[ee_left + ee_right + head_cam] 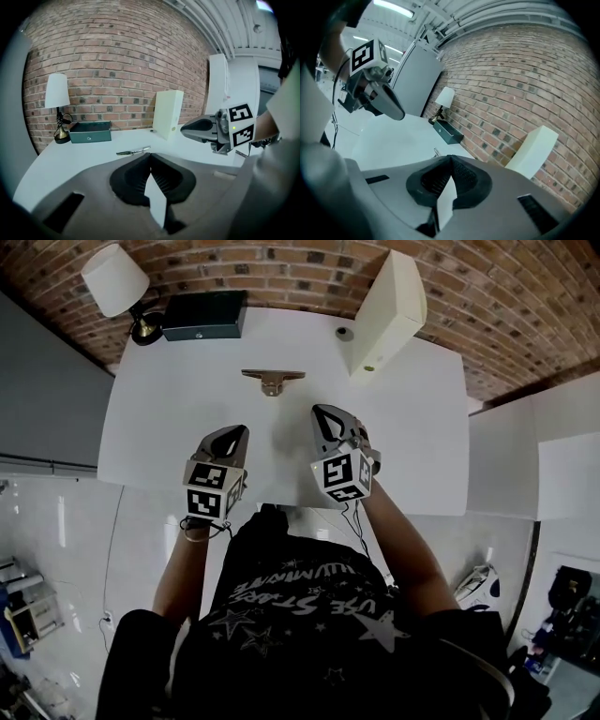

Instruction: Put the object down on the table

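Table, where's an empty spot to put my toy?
The table is bare on the left, in front of the green box, and on the right, in front of the cream box. The back is crowded; the metal tool lies mid-table.

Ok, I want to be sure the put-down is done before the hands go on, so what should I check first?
1. Tool lies on the table: ok.
2. Left gripper shut, nothing between its jaws: ok.
3. Right gripper shut, nothing between its jaws: ok.
4. Both grippers apart from the tool, nearer the table's front edge: ok.
5. Tool apart from the green box and the cream box: ok.
6. Tool rests steady: cannot tell, it is too small in every view.
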Tool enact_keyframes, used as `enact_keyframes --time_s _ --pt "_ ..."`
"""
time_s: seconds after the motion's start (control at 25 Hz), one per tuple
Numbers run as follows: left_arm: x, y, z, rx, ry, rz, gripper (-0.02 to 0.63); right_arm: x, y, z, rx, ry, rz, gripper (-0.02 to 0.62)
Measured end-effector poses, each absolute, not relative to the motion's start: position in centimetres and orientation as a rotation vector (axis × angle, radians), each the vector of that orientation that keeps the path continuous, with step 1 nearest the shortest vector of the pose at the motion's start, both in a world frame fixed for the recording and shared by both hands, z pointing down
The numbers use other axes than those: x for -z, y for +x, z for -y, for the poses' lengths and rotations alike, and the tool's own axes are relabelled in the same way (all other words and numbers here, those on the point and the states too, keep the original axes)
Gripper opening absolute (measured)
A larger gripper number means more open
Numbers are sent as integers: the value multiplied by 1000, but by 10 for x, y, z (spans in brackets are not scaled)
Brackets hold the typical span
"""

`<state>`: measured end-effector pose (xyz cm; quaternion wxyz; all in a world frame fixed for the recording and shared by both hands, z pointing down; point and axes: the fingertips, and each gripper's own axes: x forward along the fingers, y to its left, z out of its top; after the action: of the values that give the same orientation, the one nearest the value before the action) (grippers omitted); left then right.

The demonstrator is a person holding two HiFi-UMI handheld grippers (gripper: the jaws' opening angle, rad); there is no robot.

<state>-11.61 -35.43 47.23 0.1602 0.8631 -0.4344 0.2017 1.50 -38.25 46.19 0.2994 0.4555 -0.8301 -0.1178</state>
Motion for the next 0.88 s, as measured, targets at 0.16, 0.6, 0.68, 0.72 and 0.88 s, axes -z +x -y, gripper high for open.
enact_keyframes --time_s 0.16,0.6,0.68,0.72,0.88 --pt "-467 -94 330 -574 2485 1245 20 -449 43 358 258 1311 2219 3" --pt "-466 -39 233 -557 2489 1277 20 -442 113 271 105 1465 2274 3" --pt "-471 -32 212 -559 2483 1281 20 -446 121 251 87 1470 2285 3" --pt "-473 -28 201 -561 2478 1283 20 -448 124 241 80 1469 2290 3" --pt "-478 -14 162 -558 2459 1299 20 -453 140 203 54 1463 2306 3"
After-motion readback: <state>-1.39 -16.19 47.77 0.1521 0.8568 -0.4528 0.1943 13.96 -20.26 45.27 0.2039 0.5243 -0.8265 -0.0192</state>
